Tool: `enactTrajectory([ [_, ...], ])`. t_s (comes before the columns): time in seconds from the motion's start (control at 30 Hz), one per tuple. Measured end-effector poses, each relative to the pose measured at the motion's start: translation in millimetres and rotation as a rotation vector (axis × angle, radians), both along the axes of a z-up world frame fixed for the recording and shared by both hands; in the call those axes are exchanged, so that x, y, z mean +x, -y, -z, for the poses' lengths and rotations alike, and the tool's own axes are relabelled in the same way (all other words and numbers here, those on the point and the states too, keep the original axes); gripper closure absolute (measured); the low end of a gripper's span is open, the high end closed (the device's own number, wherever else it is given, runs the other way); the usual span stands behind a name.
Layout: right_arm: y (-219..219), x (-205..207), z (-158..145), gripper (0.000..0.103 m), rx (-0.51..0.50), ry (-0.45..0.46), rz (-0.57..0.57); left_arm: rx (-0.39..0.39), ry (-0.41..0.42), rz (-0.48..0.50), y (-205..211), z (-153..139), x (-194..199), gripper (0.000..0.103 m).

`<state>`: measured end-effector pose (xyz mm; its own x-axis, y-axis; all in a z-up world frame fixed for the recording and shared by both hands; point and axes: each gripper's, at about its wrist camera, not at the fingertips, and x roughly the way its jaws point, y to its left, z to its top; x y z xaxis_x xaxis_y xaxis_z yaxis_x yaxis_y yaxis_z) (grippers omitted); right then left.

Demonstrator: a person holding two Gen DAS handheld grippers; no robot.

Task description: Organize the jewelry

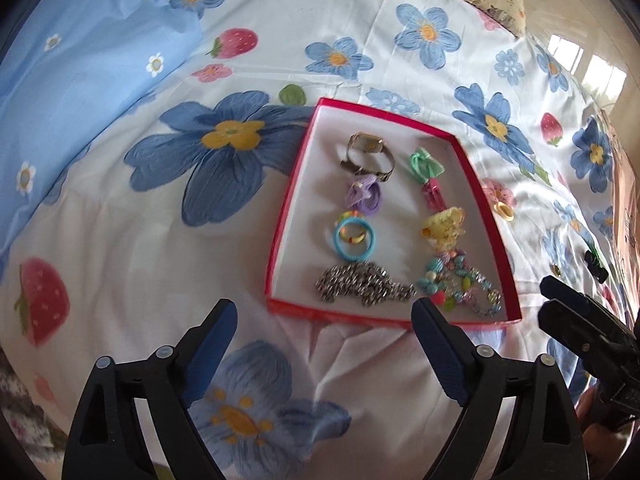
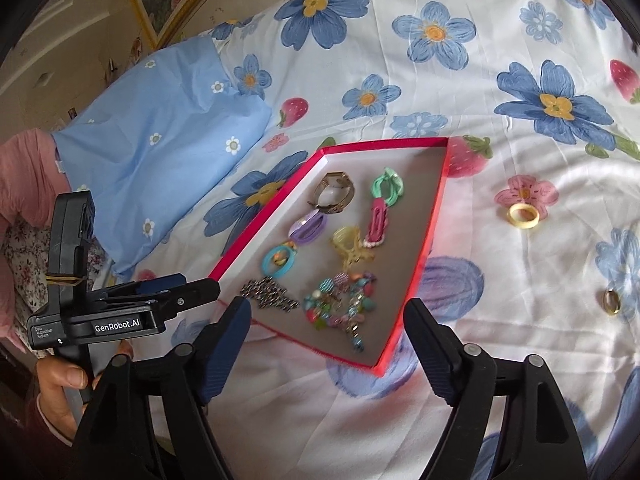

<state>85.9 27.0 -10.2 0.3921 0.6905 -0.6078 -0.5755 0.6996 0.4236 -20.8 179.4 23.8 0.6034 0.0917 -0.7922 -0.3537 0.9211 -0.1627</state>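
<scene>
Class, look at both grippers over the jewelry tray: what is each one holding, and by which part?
Nothing is held. The left gripper and the right gripper both stand open and empty above the red tray.

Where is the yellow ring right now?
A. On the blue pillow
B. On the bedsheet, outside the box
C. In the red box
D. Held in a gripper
B: the yellow ring lies on the flowered bedsheet, well to the right of the red box, and no gripper touches it.
</scene>
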Motion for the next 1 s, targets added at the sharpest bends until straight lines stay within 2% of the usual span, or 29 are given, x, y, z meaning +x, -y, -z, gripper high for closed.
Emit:
enactTrajectory([
  [0.17, 5, -11, -1, 0.018, 0.012, 0.009, 0.012, -0.033, 0.004, -0.043, -2, 3, -16, 0.008],
  [0.33, 10, -21, 0, 0.015, -0.004, 0.024, 0.033, 0.002, -0.011, -0.040, 6, 5, -26, 0.006],
  [0.5, 13, -28, -7, 0.014, -0.046, 0.041, 0.028, 0.085, -0.006, -0.001, 21, -8, -33, 0.006],
  [0.63, 19, -28, -31, 0.007, -0.047, 0.056, 0.027, 0.156, 0.046, 0.037, 32, -34, -42, 0.001],
  [0.73, 20, -28, -60, 0.000, -0.080, 0.126, 0.029, 0.212, 0.093, 0.034, 38, -53, -49, 0.001],
  [0.8, 19, -29, -72, 0.000, -0.102, 0.168, 0.035, 0.263, 0.124, 0.029, 46, -62, -55, 0.001],
  [0.9, 17, -31, -79, 0.000, -0.107, 0.199, 0.026, 0.319, 0.127, 0.005, 57, -59, -61, 0.001],
  [1.0, 16, -34, -68, 0.000, -0.105, 0.211, 0.052, 0.335, 0.128, -0.012, 63, -49, -64, 0.001],
])
